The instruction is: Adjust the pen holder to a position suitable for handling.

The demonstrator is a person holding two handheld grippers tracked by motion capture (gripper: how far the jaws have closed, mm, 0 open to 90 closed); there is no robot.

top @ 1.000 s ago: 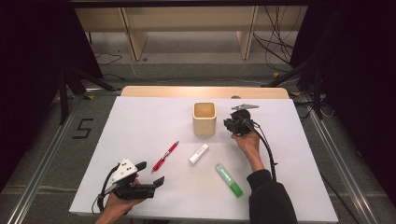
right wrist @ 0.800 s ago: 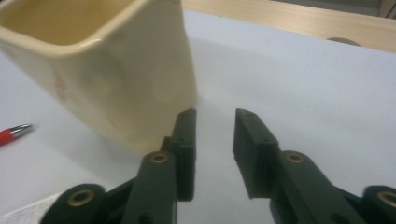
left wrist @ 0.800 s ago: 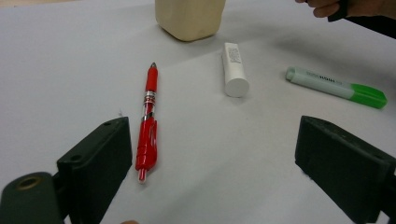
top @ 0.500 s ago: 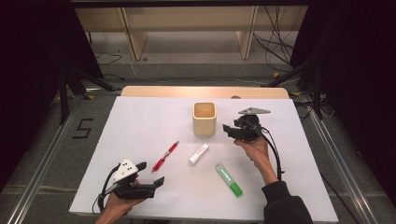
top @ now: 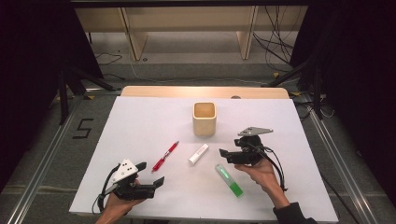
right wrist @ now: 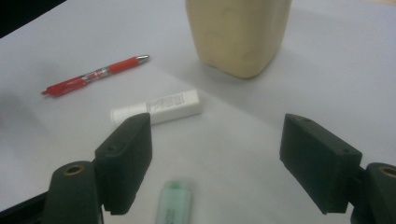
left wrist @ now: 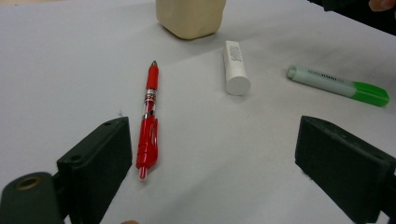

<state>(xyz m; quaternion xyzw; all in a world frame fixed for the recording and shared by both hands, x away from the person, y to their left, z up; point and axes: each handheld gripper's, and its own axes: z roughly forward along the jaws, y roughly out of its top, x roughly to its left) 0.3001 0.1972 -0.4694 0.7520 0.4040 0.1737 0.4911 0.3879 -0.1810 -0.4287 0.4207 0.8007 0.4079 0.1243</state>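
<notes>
While right gripper (top: 225, 154) hangs over green highlighter (top: 229, 180), jaws just opened wide, empty, left gripper (top: 150, 173) spread idle; off-centre pinch may roll highlighter toward white tube (top: 198, 153).

Right claw (top: 225, 155) left cup (top: 204, 119), opened, now above highlighter (top: 229, 180).

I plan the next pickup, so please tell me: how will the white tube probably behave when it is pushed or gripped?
The white tube looks round and lies flat, so it would probably roll sideways. It seems stiff and light, with a smooth, perhaps slippery surface.
</notes>
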